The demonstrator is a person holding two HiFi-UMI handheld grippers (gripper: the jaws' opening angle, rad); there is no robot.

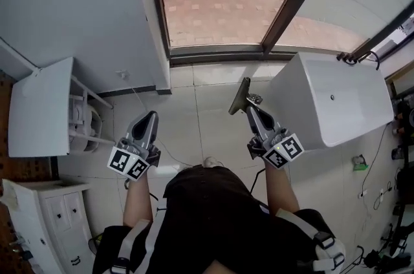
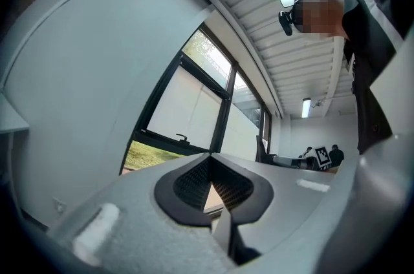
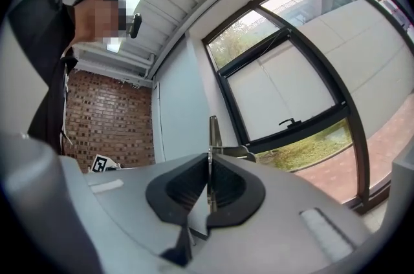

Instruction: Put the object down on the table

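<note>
While the right gripper (image 1: 250,110) clamps the thin metal tool (image 1: 239,96), blade running forward past its jaws, the white table (image 1: 336,130) sits just right; left gripper (image 1: 151,117) pinched closed, empty.

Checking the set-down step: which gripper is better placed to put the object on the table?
Right. The right gripper is shut on the thin metal tool, and a white table stands just beside it. The left gripper is shut on nothing.
</note>
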